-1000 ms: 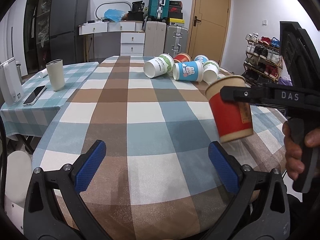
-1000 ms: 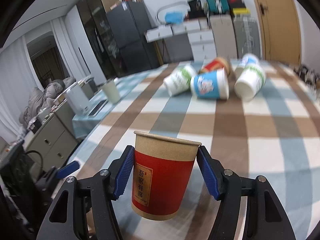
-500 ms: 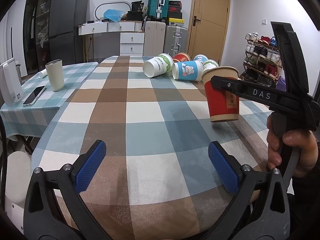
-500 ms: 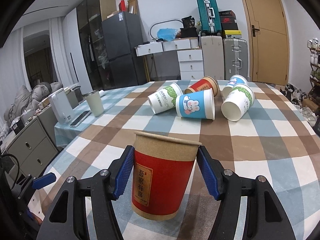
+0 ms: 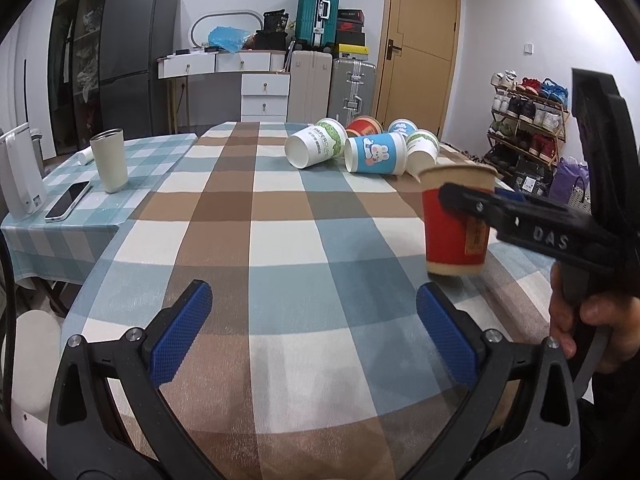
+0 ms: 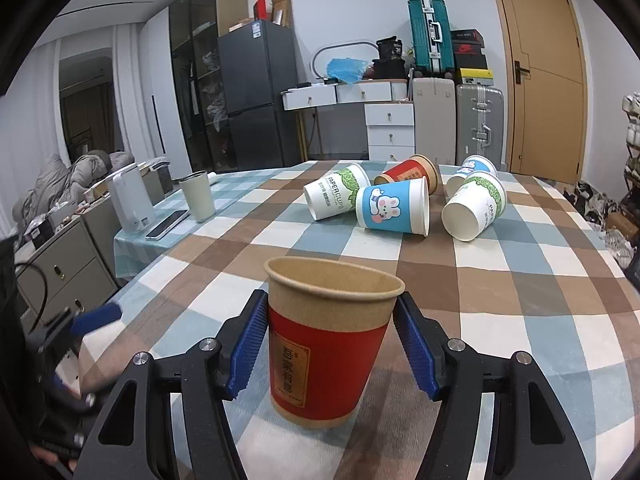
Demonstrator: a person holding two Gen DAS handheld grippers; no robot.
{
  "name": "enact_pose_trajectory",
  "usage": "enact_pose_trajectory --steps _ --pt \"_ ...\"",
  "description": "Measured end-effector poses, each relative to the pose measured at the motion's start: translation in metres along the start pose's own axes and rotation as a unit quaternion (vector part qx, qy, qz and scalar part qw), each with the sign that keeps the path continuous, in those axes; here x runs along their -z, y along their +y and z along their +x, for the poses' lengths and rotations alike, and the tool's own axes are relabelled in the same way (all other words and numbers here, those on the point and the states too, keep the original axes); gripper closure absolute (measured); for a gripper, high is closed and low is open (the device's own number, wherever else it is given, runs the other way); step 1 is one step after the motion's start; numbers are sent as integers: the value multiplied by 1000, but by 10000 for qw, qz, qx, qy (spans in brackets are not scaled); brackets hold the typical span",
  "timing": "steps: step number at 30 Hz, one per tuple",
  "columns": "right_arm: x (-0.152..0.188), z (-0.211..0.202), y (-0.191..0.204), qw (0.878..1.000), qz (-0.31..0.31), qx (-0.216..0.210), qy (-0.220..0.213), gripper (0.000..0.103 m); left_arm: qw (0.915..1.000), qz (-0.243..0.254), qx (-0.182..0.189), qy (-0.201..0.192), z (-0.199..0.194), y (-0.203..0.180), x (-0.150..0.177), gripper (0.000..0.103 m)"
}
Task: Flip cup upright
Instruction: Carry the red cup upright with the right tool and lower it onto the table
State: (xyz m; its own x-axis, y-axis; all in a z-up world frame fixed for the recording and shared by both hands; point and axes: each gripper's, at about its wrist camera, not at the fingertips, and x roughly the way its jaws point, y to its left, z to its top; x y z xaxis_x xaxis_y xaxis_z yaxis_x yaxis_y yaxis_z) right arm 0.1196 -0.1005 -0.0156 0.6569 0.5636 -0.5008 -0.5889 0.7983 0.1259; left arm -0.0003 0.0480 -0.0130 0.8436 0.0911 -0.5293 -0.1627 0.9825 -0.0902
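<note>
A red paper cup (image 6: pixel 326 350) with a brown rim stands upright on the checked tablecloth (image 6: pixel 520 304), mouth up. My right gripper (image 6: pixel 332 346) brackets it; the left pad touches the cup and a thin gap shows at the right pad. In the left wrist view the same cup (image 5: pixel 454 222) stands at the right with the right gripper (image 5: pixel 520 220) across it. My left gripper (image 5: pixel 314 330) is open and empty, low over the near part of the table. Several other paper cups (image 6: pixel 394 210) lie on their sides at the far end.
A cream tumbler (image 5: pixel 109 165), a phone (image 5: pixel 68 201) and a white appliance (image 5: pixel 18 182) sit on a side table to the left. The table's right edge (image 5: pixel 516 276) runs close behind the red cup. A shoe rack (image 5: pixel 528 128) stands beyond.
The right gripper tipped the red cup level and lowered it to the tablecloth. Its jaws have opened slightly around the cup. The left gripper stayed put.
</note>
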Motion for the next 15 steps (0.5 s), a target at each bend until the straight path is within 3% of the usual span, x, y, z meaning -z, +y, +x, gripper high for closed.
enact_pose_trajectory --steps 8,15 --pt "21 -15 10 9991 -409 62 -133 38 9997 8 94 -235 3 -4 -9 1" --pt "27 -9 17 9977 -653 156 56 39 9993 48 136 -358 4 -8 -13 1"
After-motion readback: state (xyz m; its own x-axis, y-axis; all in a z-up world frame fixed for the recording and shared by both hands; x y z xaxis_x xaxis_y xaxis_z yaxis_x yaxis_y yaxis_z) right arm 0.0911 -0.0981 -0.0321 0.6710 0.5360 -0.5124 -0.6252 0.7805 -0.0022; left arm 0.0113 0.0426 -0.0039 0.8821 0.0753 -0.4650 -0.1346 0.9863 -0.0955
